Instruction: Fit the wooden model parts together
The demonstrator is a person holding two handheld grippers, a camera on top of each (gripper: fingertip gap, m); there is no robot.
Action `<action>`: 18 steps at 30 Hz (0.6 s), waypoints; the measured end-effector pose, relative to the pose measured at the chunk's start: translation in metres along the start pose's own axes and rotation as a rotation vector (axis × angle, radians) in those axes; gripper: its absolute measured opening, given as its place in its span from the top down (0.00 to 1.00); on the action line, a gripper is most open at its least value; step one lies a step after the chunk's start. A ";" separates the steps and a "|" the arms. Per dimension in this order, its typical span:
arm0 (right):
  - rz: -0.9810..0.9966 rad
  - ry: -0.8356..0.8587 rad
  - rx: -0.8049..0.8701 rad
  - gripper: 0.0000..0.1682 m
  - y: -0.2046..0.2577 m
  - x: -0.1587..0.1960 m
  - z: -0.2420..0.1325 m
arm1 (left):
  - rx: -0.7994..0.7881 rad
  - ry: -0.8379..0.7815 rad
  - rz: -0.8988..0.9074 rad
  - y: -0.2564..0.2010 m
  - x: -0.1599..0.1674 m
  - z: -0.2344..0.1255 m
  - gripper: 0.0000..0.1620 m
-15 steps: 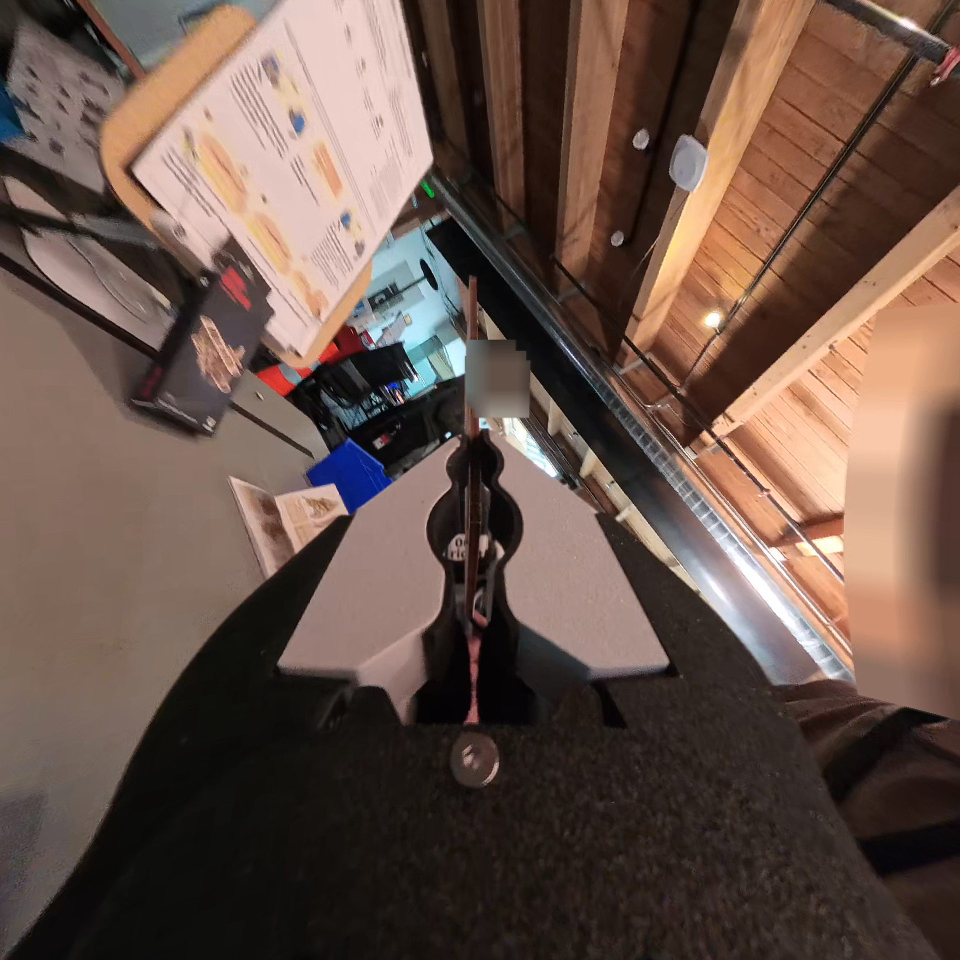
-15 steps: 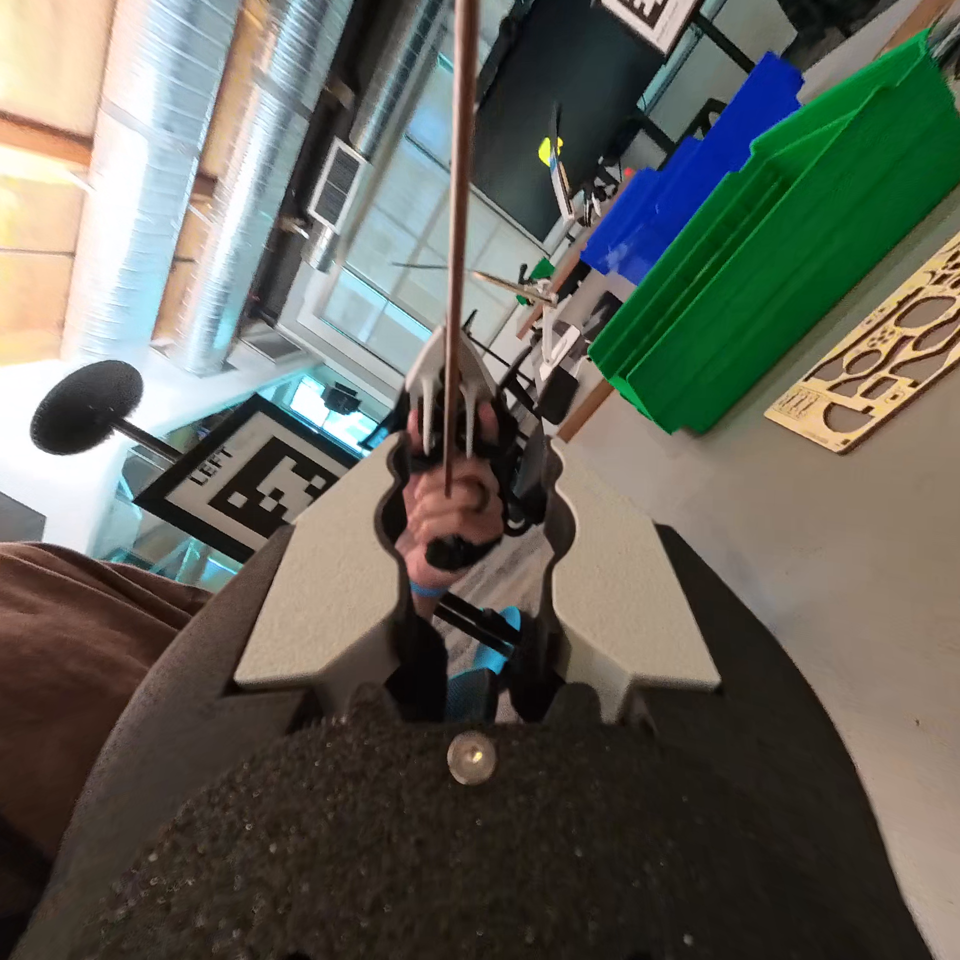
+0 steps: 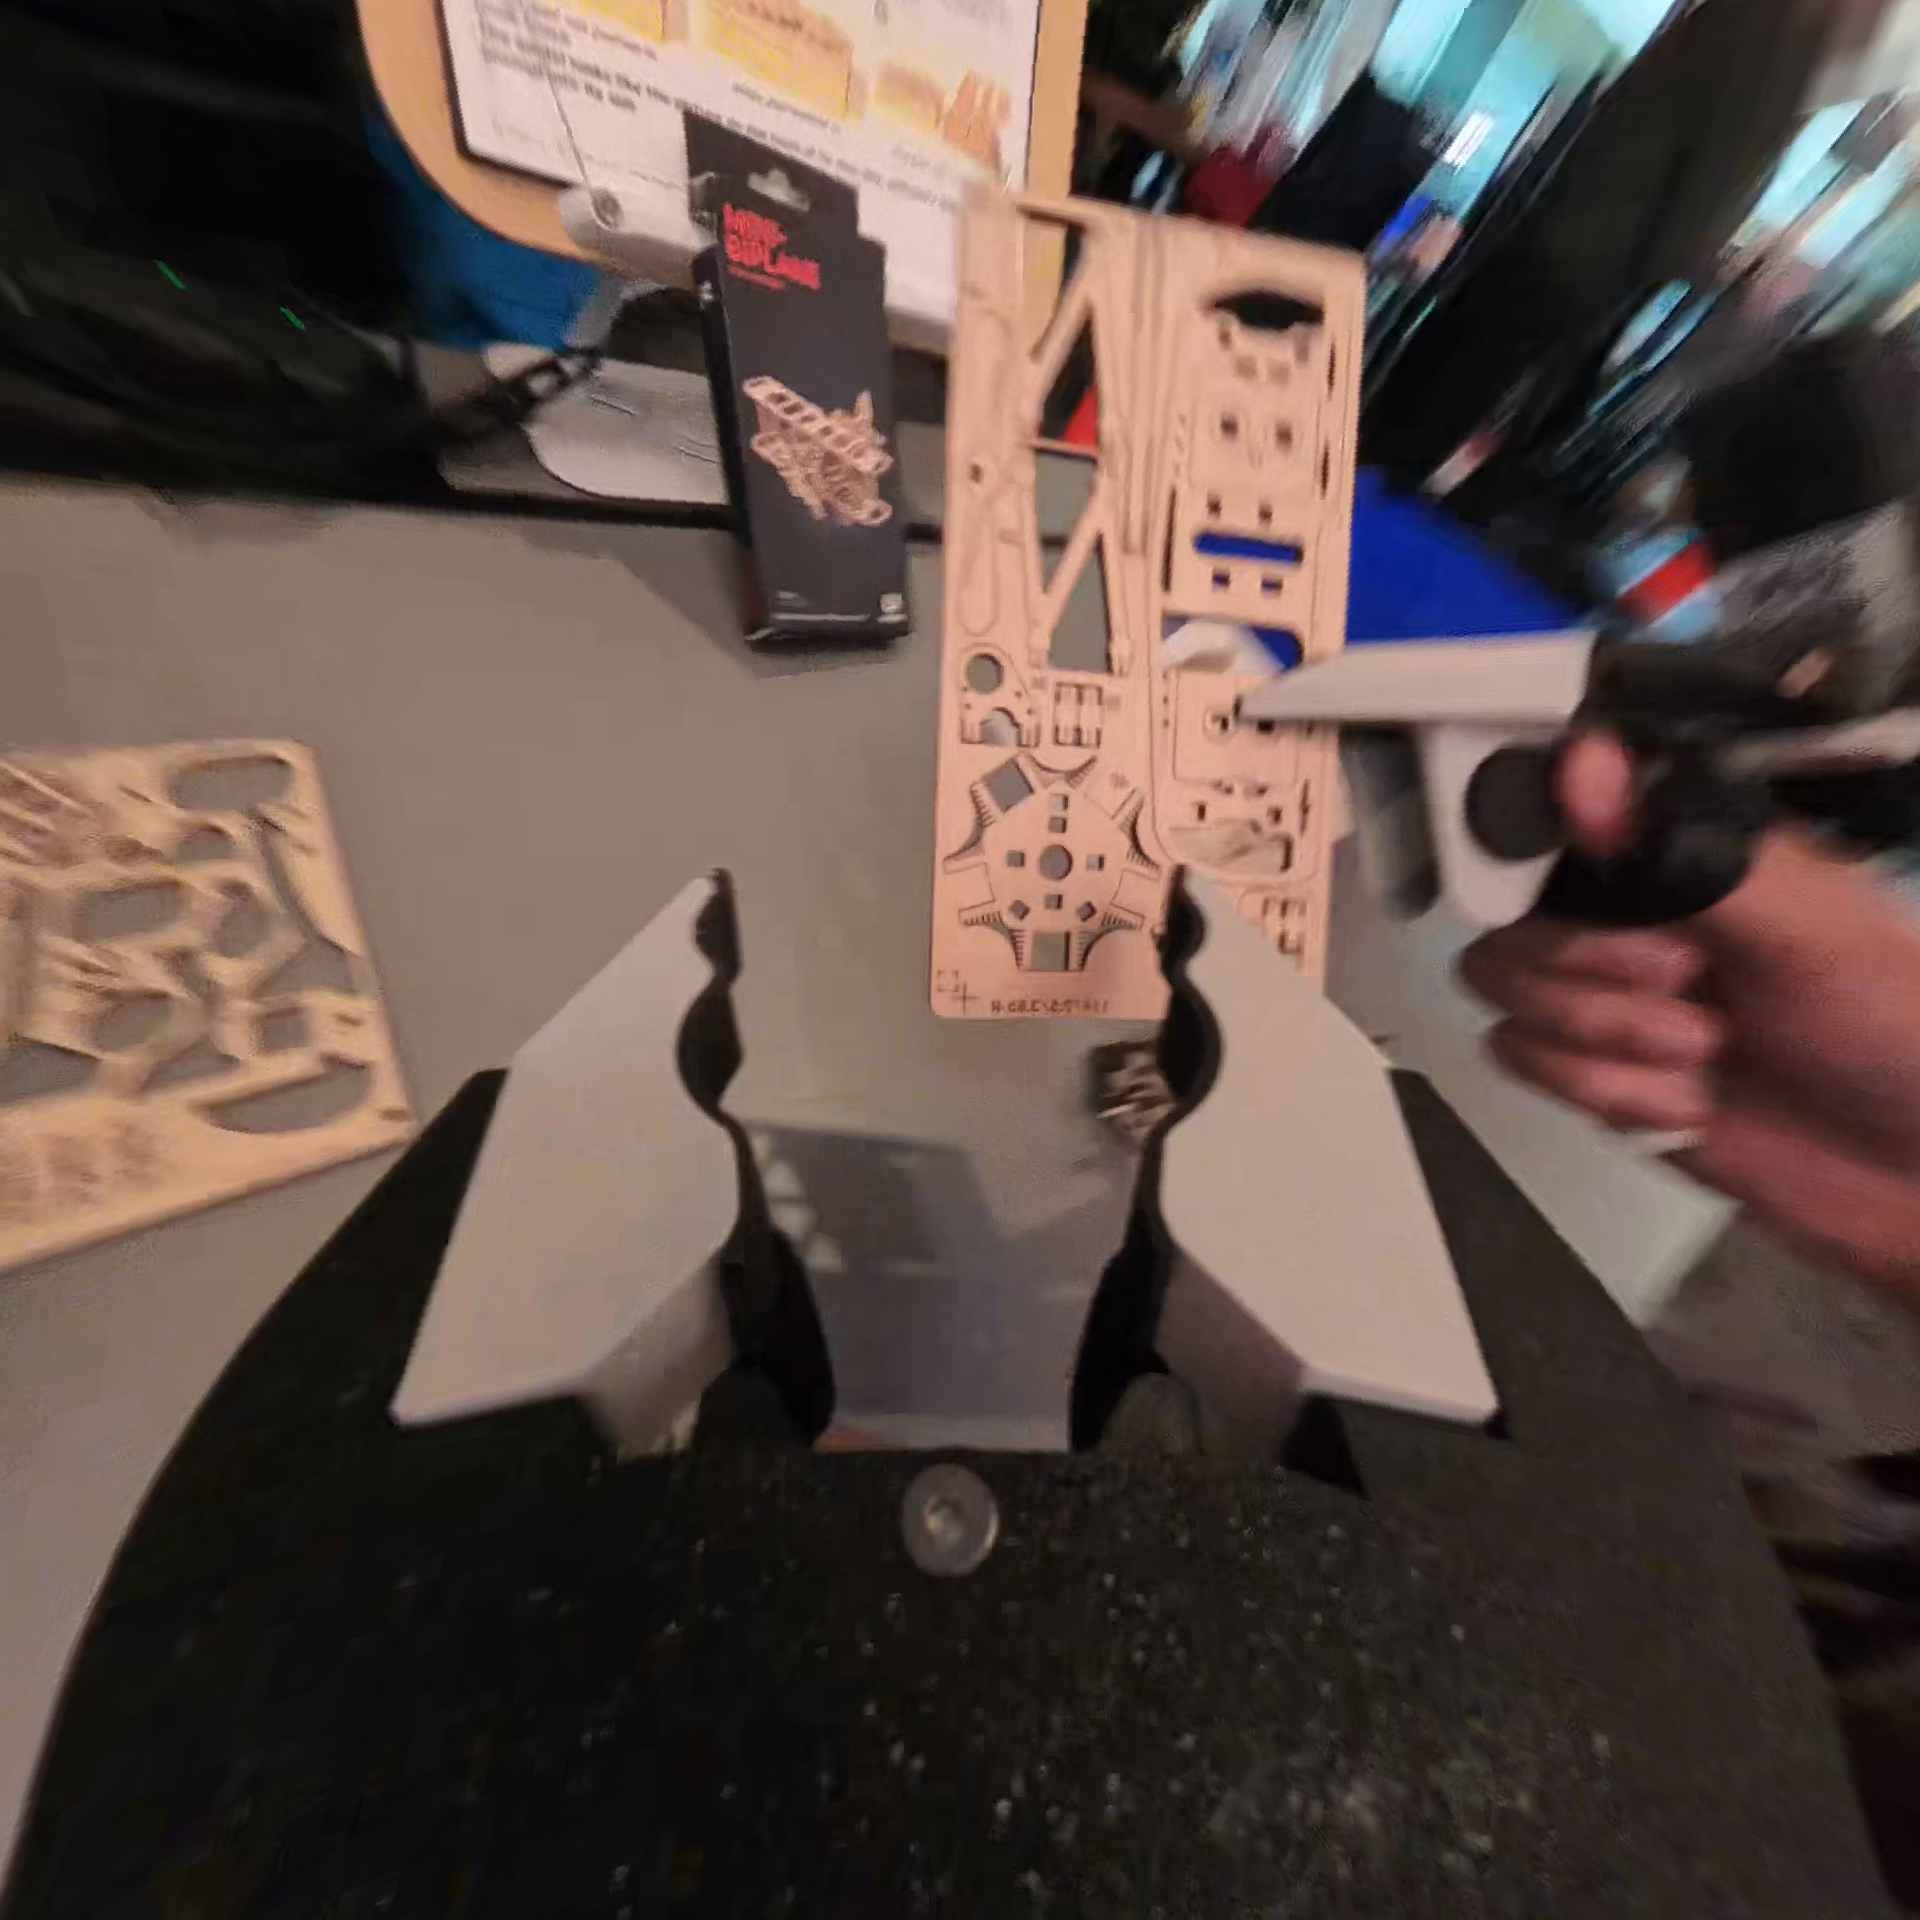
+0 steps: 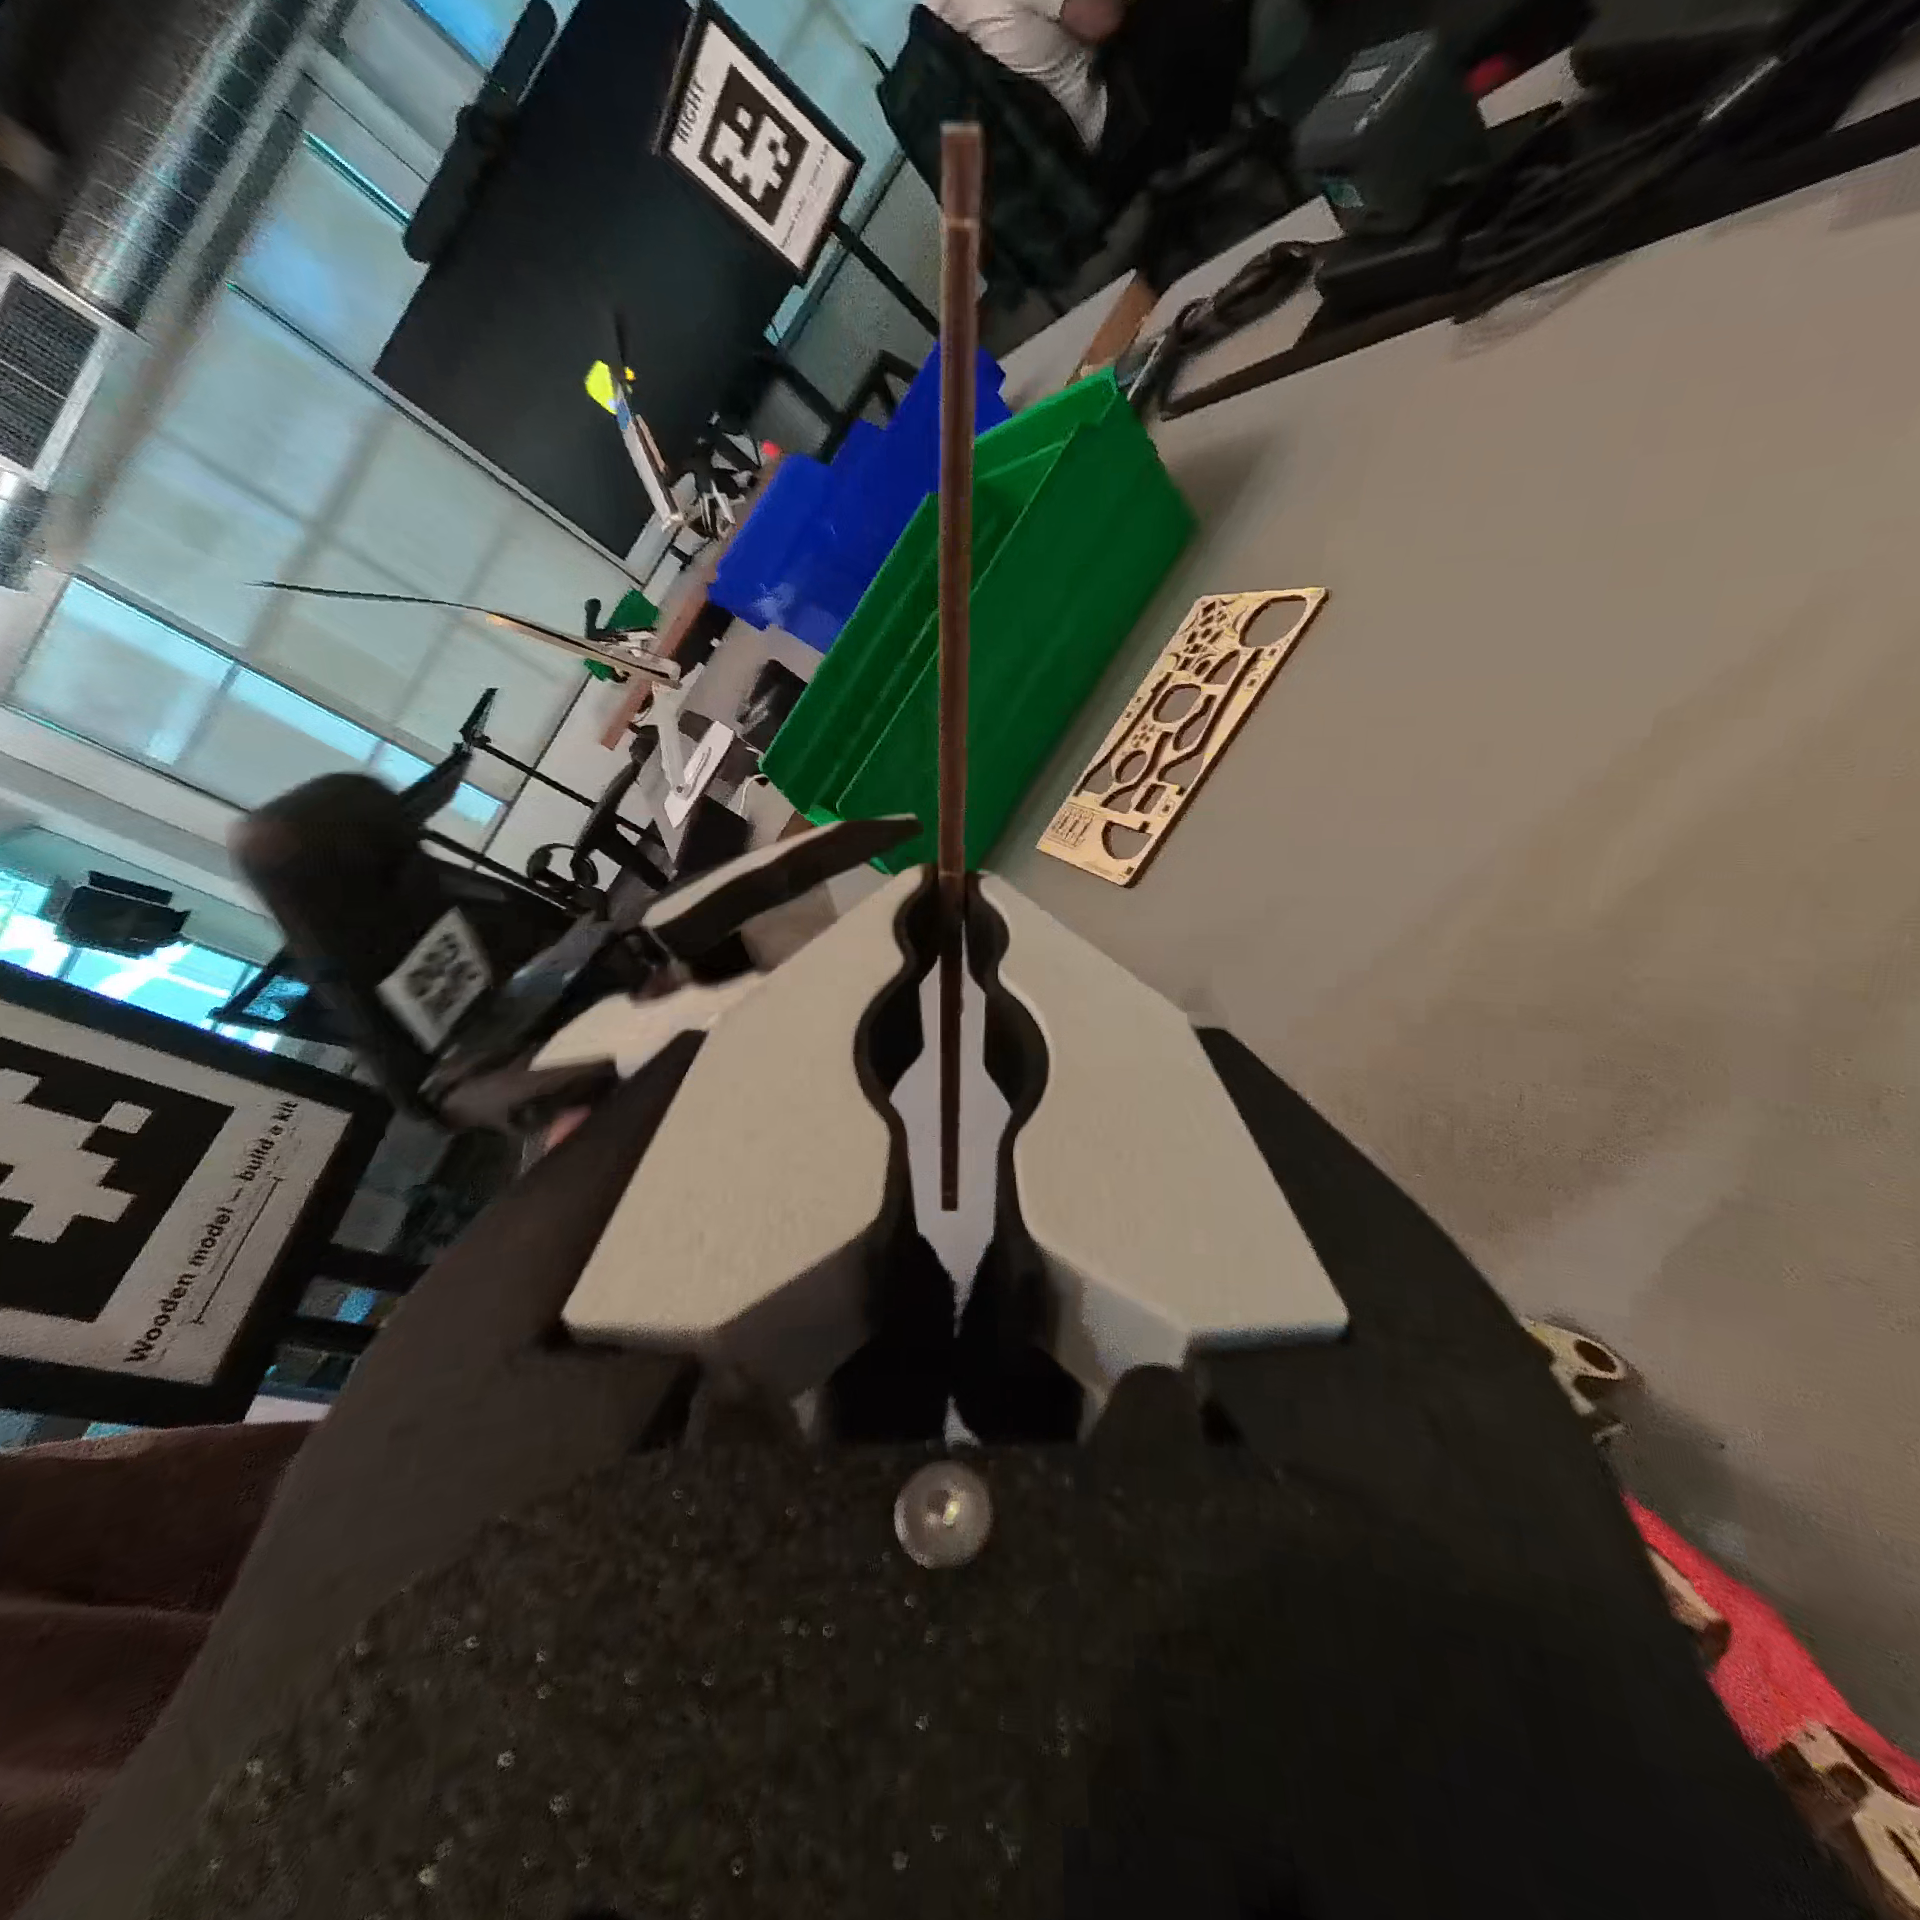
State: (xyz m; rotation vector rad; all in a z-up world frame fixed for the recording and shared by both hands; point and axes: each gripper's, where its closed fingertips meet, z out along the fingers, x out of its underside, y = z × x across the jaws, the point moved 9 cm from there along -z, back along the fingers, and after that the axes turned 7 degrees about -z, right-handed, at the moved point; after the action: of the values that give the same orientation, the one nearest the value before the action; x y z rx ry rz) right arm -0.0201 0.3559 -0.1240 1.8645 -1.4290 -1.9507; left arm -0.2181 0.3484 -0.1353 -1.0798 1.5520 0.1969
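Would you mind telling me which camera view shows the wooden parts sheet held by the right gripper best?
The left wrist view: the wooden parts sheet faces the camera, so its cut-out shapes show, with the right gripper clamping its edge. The right wrist view shows the same sheet only edge-on, as a thin dark strip rising between that gripper's closed fingers.

Bare grey desk (image 3: 540, 727) lies open ahead of the left gripper (image 3: 951, 925); the upright wooden parts sheet (image 3: 1143, 623) blocks its right side.

Workshop or lab, stacked plastic bins (image 4: 997, 623), marker boards (image 4: 758, 135)
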 end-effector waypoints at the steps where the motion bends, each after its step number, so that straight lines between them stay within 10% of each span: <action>1: 0.005 0.004 0.005 0.99 0.001 0.001 0.002 | -0.064 0.026 0.121 -0.010 0.002 0.004 0.44; 5: 0.054 0.018 0.002 0.99 0.000 0.005 0.007 | -0.190 0.109 0.406 -0.044 0.014 0.017 0.34; 10: 0.060 0.001 0.015 0.99 -0.002 0.007 0.004 | -0.184 0.159 0.285 -0.047 0.020 0.025 0.20; 18: 0.032 0.033 -0.020 0.98 0.008 0.009 0.007 | -0.103 0.214 0.135 -0.043 0.027 0.032 0.31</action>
State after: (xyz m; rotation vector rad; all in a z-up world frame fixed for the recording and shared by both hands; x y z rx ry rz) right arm -0.0321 0.3497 -0.1262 1.8446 -1.4165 -1.9031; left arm -0.1624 0.3315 -0.1498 -1.1052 1.8261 0.2623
